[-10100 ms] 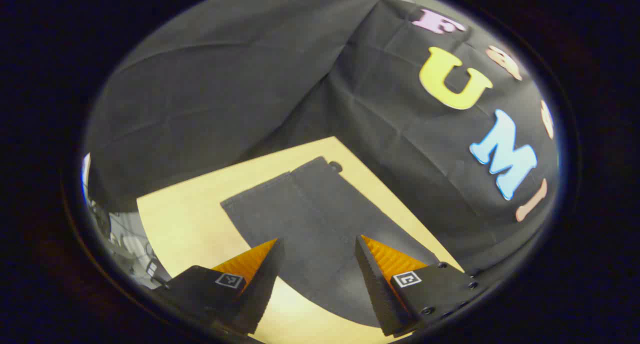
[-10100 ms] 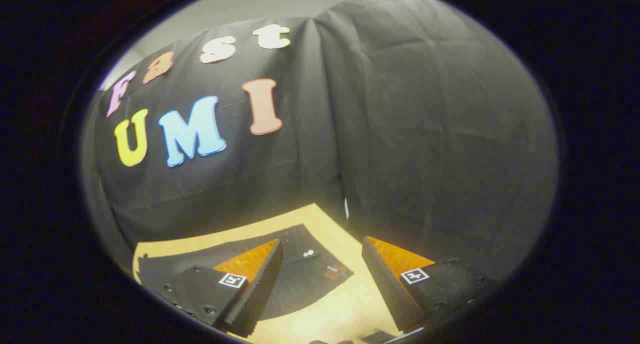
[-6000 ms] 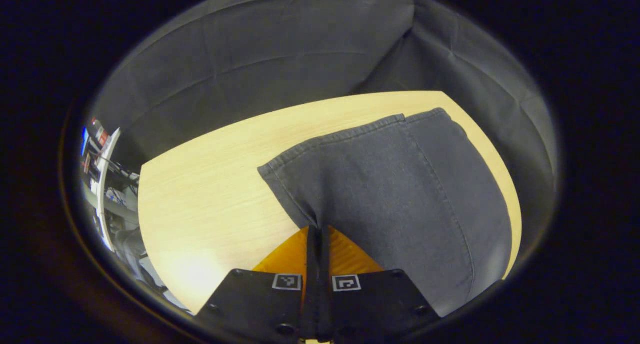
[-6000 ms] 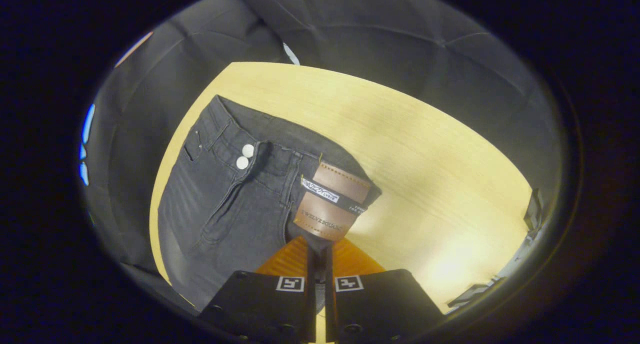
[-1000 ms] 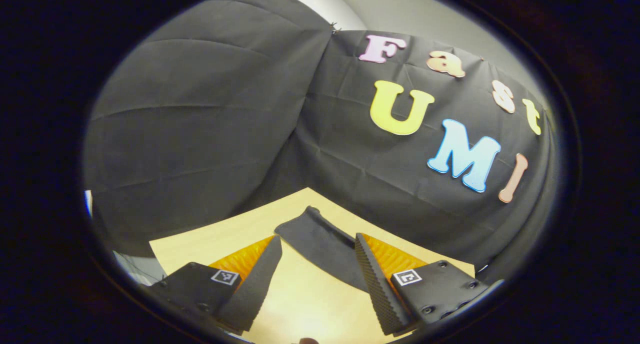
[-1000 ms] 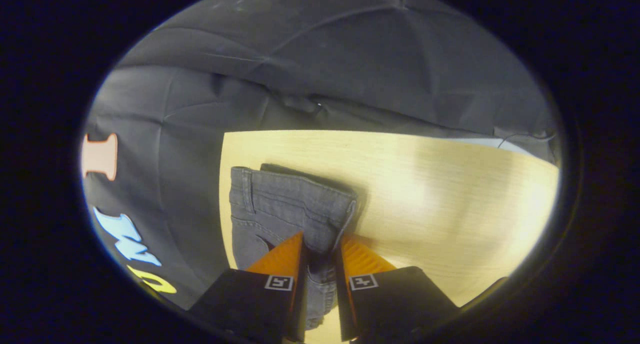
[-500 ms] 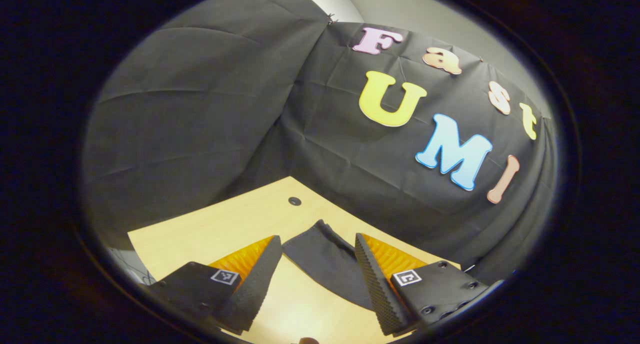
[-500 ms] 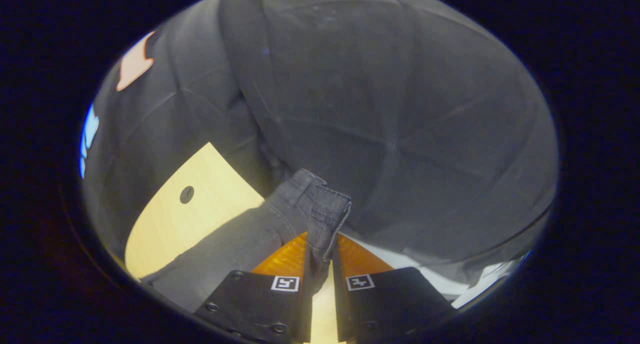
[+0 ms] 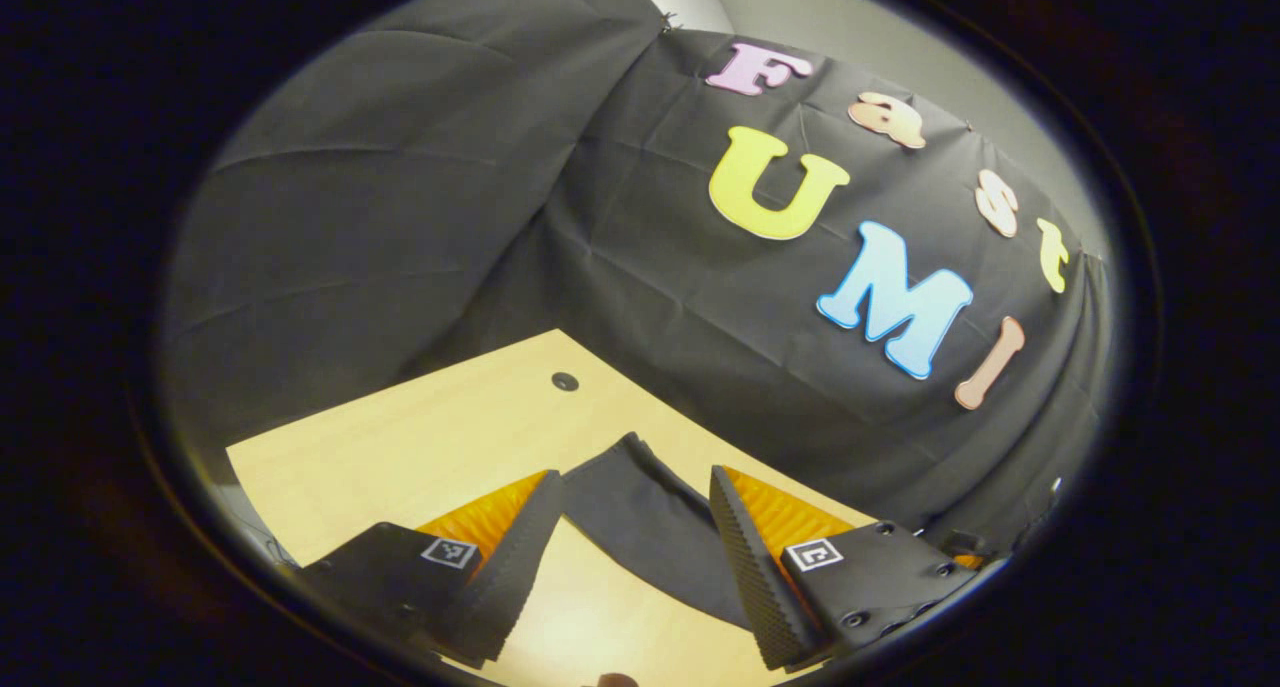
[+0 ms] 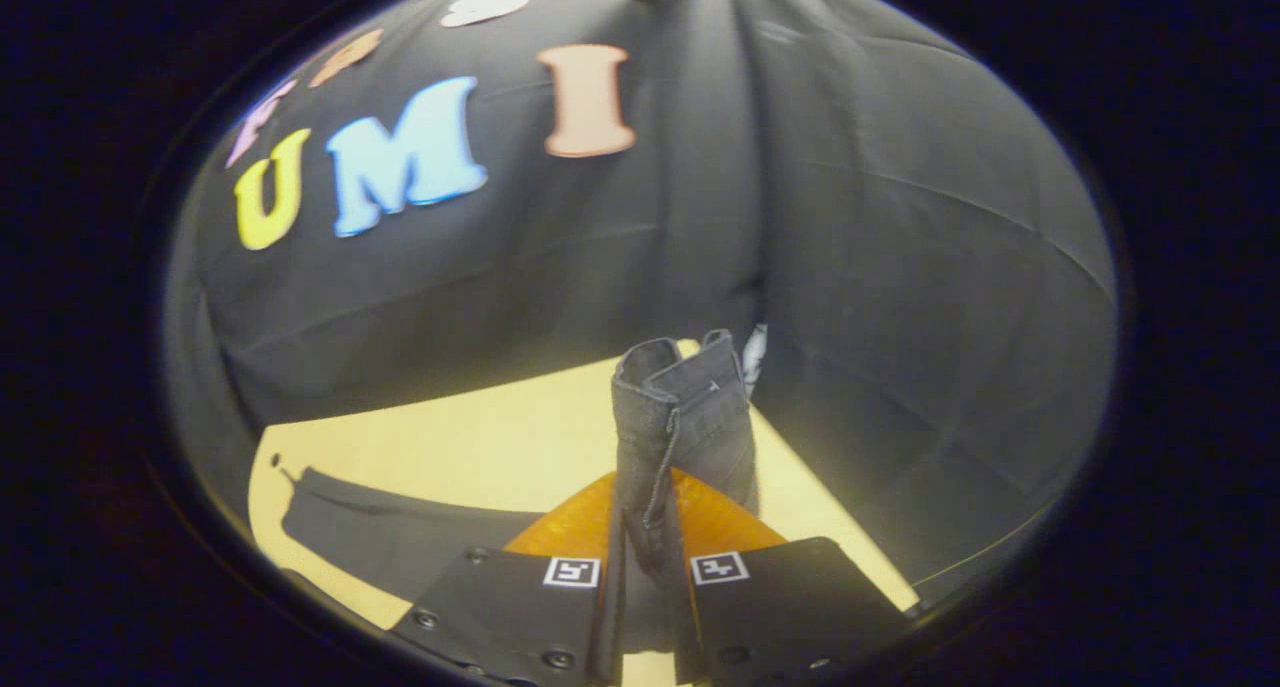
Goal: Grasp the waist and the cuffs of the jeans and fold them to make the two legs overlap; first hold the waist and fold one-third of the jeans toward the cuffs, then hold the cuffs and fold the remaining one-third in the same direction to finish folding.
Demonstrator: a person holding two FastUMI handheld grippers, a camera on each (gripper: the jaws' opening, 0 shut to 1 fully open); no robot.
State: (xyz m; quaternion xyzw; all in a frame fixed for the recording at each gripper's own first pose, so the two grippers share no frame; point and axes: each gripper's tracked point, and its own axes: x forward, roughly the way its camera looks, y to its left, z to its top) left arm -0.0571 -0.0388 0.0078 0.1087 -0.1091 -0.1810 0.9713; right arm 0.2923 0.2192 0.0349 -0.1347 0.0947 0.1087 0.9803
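The dark grey jeans lie along the light wooden table (image 9: 420, 447). In the left gripper view the cuff end of the jeans (image 9: 640, 527) lies on the table beyond my left gripper (image 9: 633, 479), which hangs above it, open and holding nothing. In the right gripper view my right gripper (image 10: 648, 487) is shut on the waist of the jeans (image 10: 685, 407). The waistband stands up above the fingers, lifted off the table (image 10: 500, 437). The legs (image 10: 400, 532) trail flat to the left.
A small round hole (image 9: 565, 381) sits in the table near its far edge. The black cloth wall stands close behind the table and along its right side. Bare wood lies to the left of the cuffs.
The right gripper has swung round with the waist held up, and now faces the back wall. The left gripper stays open over the cuff end and has shifted only slightly.
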